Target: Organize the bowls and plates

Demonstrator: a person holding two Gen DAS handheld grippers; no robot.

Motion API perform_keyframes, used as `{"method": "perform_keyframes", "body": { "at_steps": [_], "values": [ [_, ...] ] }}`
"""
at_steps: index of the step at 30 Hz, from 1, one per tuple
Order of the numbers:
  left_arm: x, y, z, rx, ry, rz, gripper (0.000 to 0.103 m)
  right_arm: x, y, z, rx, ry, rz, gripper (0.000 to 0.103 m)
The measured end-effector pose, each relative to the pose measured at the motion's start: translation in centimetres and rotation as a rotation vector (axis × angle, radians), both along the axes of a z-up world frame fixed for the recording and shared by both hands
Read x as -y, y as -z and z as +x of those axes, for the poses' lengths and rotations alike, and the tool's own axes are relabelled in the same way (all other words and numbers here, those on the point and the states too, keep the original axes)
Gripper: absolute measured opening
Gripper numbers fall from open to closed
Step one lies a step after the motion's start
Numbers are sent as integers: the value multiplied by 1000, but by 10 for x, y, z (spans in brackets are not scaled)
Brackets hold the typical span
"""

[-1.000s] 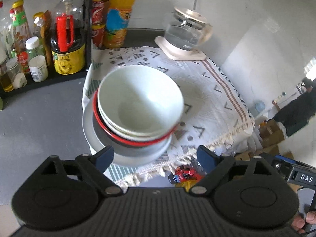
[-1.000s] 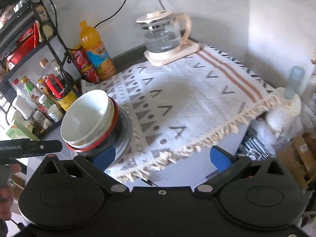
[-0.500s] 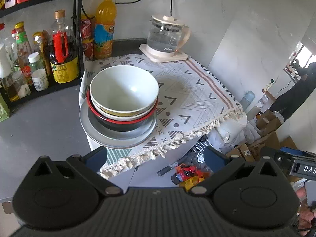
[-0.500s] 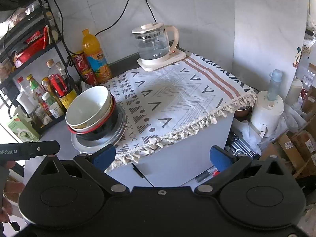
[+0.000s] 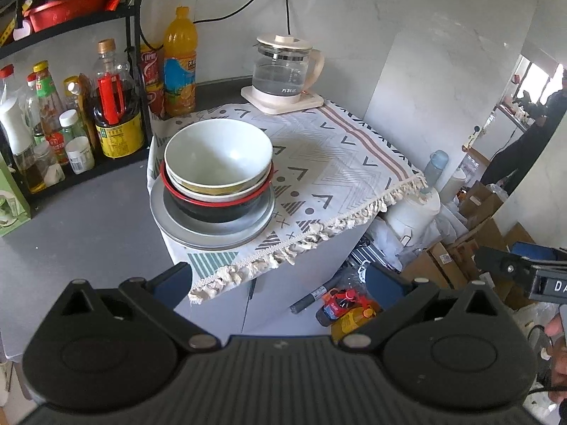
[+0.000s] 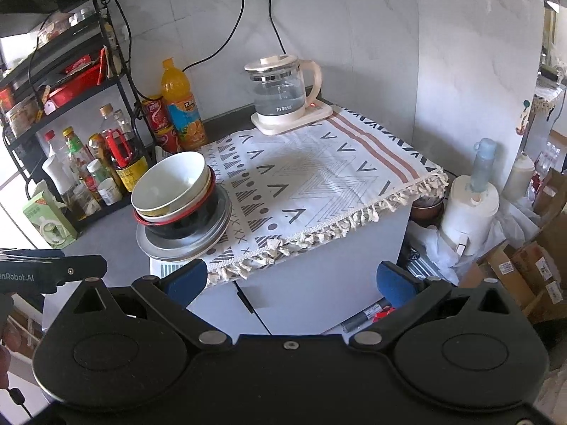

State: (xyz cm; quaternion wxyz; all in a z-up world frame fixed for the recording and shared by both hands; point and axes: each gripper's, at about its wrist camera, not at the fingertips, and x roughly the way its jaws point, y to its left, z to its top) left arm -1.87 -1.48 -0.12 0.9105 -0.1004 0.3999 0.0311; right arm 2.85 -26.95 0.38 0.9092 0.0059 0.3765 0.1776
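— Bowls and plates, where do they stand?

— All in one pile on my patterned cloth (image 5: 340, 163), at its near left corner, about ten o'clock from my left gripper (image 5: 280, 279). Biggest at the bottom: a grey plate (image 5: 212, 228) lies on the cloth, a black bowl with a red rim (image 5: 216, 209) sits in it, then a pale bowl with a yellowish band (image 5: 216, 187), and the white bowl (image 5: 218, 156) on top.

— And your tools?

— My left gripper hangs well short of the pile, its jaws having just been opening, now spread wide with nothing between them. My right gripper (image 6: 290, 283) is wide too, nothing in it, the pile at its eleven o'clock.

— What else is about?

— A glass kettle (image 5: 283, 74) at the cloth's far edge, twelve o'clock. An orange drink bottle (image 5: 180, 60) stands at eleven, beside a rack of bottles (image 5: 117, 113).
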Motion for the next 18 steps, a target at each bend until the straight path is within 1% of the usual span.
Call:
{"method": "perform_keyframes", "body": {
  "at_steps": [9,12,18],
  "values": [
    [5,1,-6,6,6,6,103,12,-3,-12,13,38,0,103],
    [5,1,-6,5,7,12,103,11,-4,-14,28,33,-11,103],
    [2,5,-5,1,10,10,103,5,-1,-15,30,21,-23,103]
  ]
}}
